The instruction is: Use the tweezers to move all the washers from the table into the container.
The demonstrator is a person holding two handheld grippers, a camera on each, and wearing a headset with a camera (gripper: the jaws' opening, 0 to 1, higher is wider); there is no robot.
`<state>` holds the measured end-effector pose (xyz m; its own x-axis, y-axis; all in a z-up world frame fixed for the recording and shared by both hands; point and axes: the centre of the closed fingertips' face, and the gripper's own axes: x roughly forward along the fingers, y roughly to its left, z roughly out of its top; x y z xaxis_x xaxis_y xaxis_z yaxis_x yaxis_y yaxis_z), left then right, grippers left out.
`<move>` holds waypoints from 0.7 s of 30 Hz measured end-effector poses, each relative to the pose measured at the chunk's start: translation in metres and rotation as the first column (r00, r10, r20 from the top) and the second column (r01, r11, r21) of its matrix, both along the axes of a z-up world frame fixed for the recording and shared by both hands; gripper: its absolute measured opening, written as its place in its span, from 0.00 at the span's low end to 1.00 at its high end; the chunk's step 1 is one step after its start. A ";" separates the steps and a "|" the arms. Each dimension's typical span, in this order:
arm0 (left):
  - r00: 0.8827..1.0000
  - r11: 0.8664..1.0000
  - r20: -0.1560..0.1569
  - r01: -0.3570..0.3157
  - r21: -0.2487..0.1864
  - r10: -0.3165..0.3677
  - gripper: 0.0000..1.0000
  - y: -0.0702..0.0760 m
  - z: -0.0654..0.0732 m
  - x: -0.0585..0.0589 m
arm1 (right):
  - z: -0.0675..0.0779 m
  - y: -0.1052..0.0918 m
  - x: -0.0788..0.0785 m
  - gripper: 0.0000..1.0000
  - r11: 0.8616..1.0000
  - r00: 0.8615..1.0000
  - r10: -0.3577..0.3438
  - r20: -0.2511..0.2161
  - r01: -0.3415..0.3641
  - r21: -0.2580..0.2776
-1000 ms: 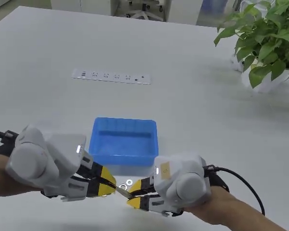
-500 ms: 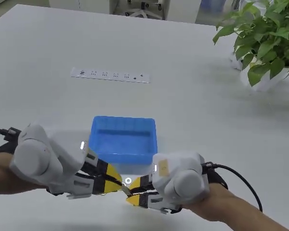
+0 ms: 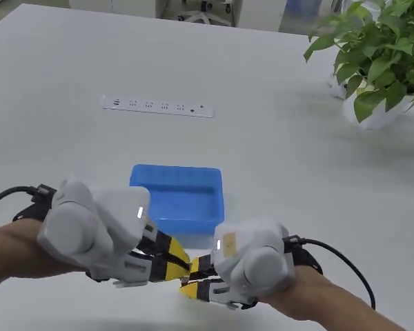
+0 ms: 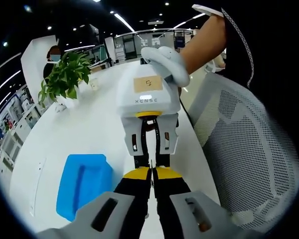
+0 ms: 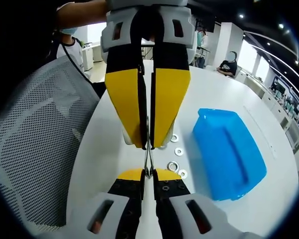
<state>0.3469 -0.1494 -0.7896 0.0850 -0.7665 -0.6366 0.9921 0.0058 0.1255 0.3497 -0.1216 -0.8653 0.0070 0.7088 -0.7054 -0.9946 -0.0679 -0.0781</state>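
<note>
Both grippers meet tip to tip at the table's near edge, in front of the blue container (image 3: 178, 196). My left gripper (image 3: 185, 263) has its yellow jaws pressed together on the thin metal tweezers (image 5: 147, 158). My right gripper (image 3: 189, 277) faces it and is also shut on the tweezers. In the right gripper view, the left gripper (image 5: 147, 144) hangs over my right gripper (image 5: 148, 174), and several washers (image 5: 178, 151) lie on the table between the jaws and the container (image 5: 229, 152). The left gripper view shows my left gripper (image 4: 151, 172) against the right gripper (image 4: 150, 160).
A white power strip (image 3: 156, 107) lies beyond the container. A potted plant (image 3: 379, 62) stands at the far right. A mesh office chair (image 5: 40, 139) is at the table's near side. The white table (image 3: 297, 158) stretches wide around the container.
My left gripper has moved right and closer to the right gripper, so the jaws now meet and hide the washers in the head view. The right gripper has barely moved.
</note>
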 end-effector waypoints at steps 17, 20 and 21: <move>1.000 1.000 -0.010 -0.004 -0.029 0.003 0.06 -0.001 0.003 0.002 | 0.004 0.000 0.004 0.11 1.000 1.000 -0.015 0.006 0.015 0.008; 1.000 0.999 -0.004 -0.008 -0.036 0.008 0.06 0.000 0.005 0.006 | 0.005 -0.001 0.009 0.11 1.000 0.999 -0.025 0.020 0.025 0.008; 1.000 0.999 -0.001 -0.010 -0.037 0.010 0.06 0.000 0.005 0.007 | 0.006 -0.001 0.011 0.11 1.000 0.999 -0.030 0.025 0.030 0.008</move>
